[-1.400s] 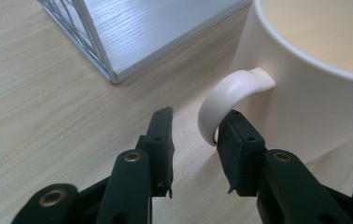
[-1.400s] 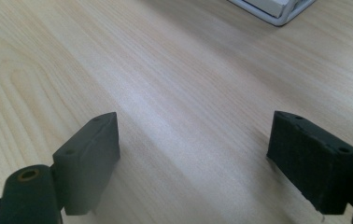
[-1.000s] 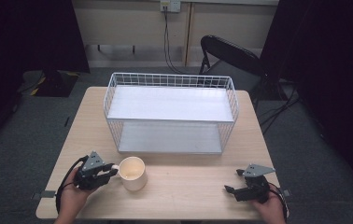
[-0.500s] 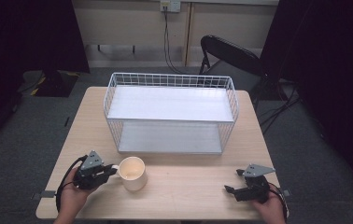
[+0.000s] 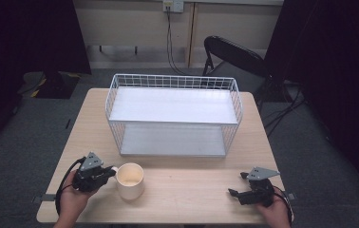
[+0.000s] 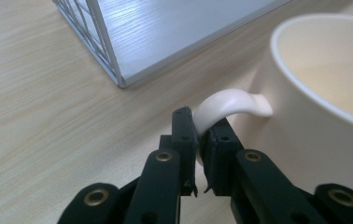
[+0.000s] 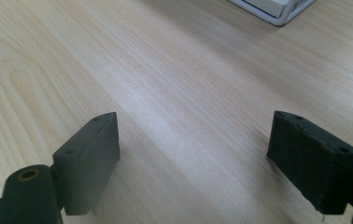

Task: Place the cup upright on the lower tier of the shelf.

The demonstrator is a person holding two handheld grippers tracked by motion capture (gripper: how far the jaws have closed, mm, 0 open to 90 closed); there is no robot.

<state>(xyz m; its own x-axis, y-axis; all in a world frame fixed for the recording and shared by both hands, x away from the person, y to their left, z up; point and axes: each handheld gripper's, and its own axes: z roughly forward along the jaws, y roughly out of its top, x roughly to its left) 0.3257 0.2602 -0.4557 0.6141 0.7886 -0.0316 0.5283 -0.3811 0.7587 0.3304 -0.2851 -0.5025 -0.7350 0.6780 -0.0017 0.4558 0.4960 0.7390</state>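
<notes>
While the mug rests on the table, these lines hold:
Mug (image 5: 130, 180): upright at the near left of the table (image 5: 192, 190), just in front of the wire basket (image 5: 174, 114).
Left gripper (image 6: 201, 140): jaws clamped on the mug's handle (image 6: 226, 103).
Right gripper (image 5: 237, 194): jaws wide apart, resting idle at near right.
Lift well: raise straight, keep the mug level, grip firm so it cannot swing on the handle.

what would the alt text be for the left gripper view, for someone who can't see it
The left gripper has its two black jaws shut on the curved handle of a cream mug standing on a light wooden table. A corner of a white wire rack lies behind.
</notes>
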